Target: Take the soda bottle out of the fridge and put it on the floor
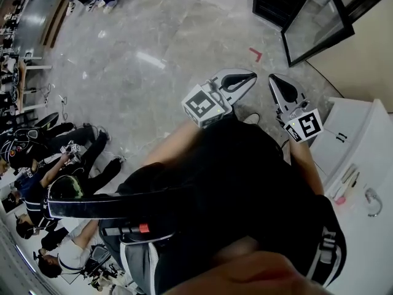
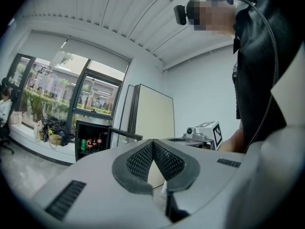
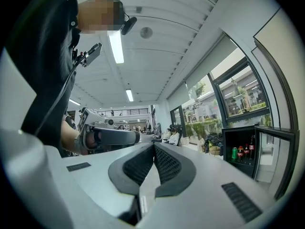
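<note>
A small black fridge [image 2: 90, 146] stands against the window wall with its glass door [image 2: 125, 134] swung open. Inside it, dark soda bottles [image 2: 99, 141] with red labels stand beside a green can [image 2: 83, 144]. In the right gripper view the same bottles [image 3: 250, 149] and can [image 3: 234, 153] sit in the fridge [image 3: 240, 166] at the right. My left gripper [image 2: 153, 142] and right gripper [image 3: 154, 147] are both shut with nothing between the pads, held level and well short of the fridge. From the head, the left gripper [image 1: 252, 77] and right gripper [image 1: 275, 78] point towards the fridge door [image 1: 316, 23].
A white cabinet [image 1: 362, 158] stands close at my right. A red tape mark [image 1: 255, 55] lies on the grey marble floor ahead of the grippers. Several people sit at the left [image 1: 55, 165]. A tall beige panel [image 2: 152, 118] stands right of the fridge.
</note>
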